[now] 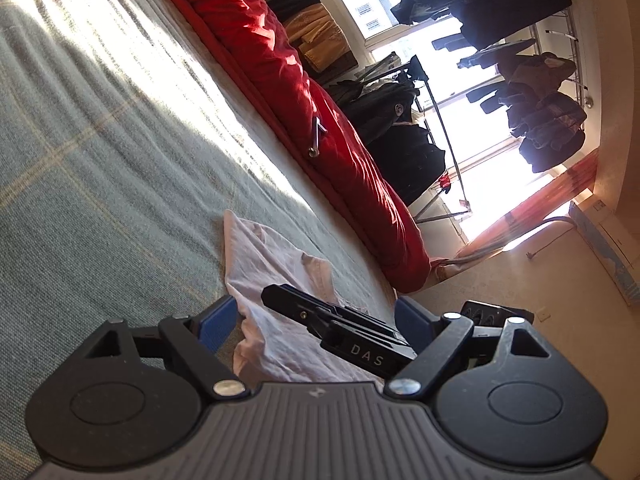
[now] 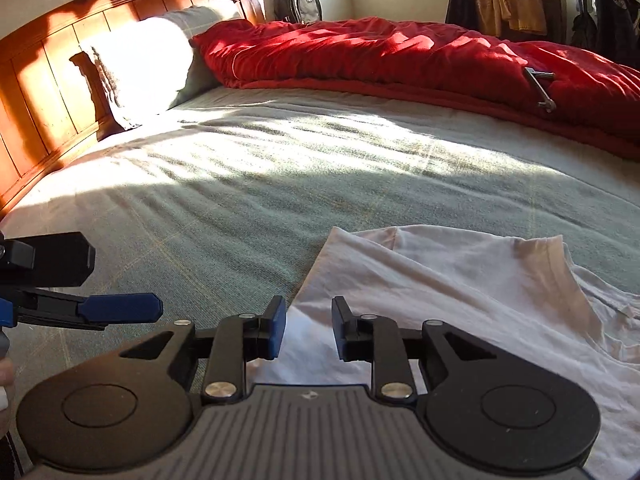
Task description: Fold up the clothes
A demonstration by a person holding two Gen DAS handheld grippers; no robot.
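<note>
A white T-shirt (image 1: 272, 264) (image 2: 460, 292) lies rumpled and partly folded on the grey-green bedspread (image 1: 100, 160) (image 2: 240, 200), its collar toward the right in the right wrist view. My left gripper (image 1: 316, 320) stands wide open low over the shirt's near edge and holds nothing. It also shows at the left edge of the right wrist view, where one of its blue fingers (image 2: 120, 308) points right. My right gripper (image 2: 308, 328) is open with a narrow gap, hovering over the shirt's left edge with no cloth pinched. Its black body (image 1: 340, 328) crosses in front of the left gripper.
A red duvet (image 2: 400, 52) (image 1: 280, 60) is bunched along the bed's far side, with a metal tool (image 2: 540, 88) on it. A pillow (image 2: 140, 64) and wooden headboard (image 2: 48, 60) stand at the left. A backpack (image 2: 298, 0) and racks of hanging clothes (image 1: 520, 80) lie beyond.
</note>
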